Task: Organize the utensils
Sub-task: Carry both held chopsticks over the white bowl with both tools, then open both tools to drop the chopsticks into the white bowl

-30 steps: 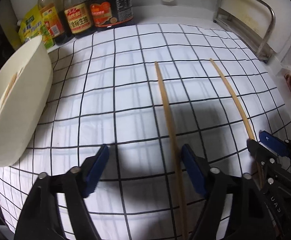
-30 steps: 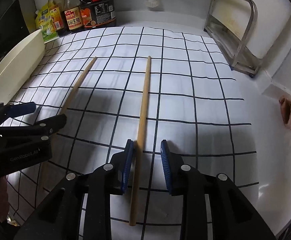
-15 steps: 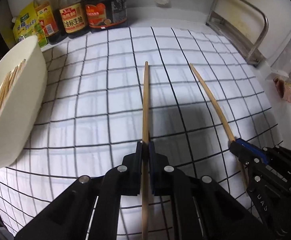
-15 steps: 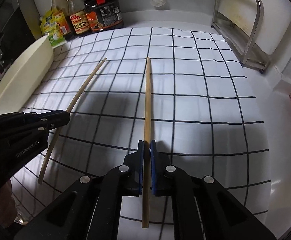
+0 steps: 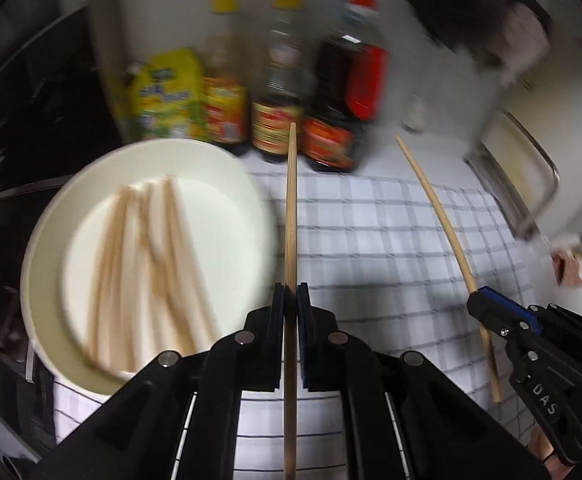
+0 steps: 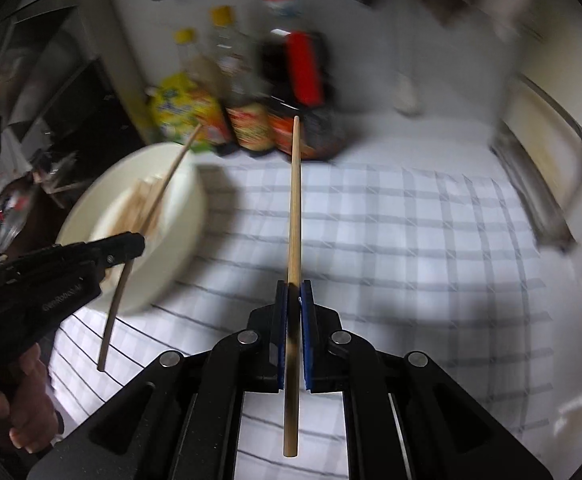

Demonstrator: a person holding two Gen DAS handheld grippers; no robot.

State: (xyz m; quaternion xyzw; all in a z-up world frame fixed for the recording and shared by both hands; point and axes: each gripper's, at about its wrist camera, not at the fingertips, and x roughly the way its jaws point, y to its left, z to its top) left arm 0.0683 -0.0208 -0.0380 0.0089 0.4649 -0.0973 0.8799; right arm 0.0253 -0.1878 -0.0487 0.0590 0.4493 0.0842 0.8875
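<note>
Left wrist view: white bowl [image 5: 51,248] at the left holds a loose bundle of chopsticks [image 5: 147,264]; sauce bottles [image 5: 279,92] stand at the far edge of the checked cloth [image 5: 391,240]. Left gripper [image 5: 290,300], angled steeply downward, is clamped on one chopstick [image 5: 291,208], which runs straight ahead just right of the bowl rim. Right gripper [image 5: 481,304], to the right, is closed on a second chopstick [image 5: 439,216]. Right wrist view: a hand [image 6: 19,400] grasps the left gripper's handle at near left. Both chopsticks are held clear of the cloth. Frames are blurred.
</note>
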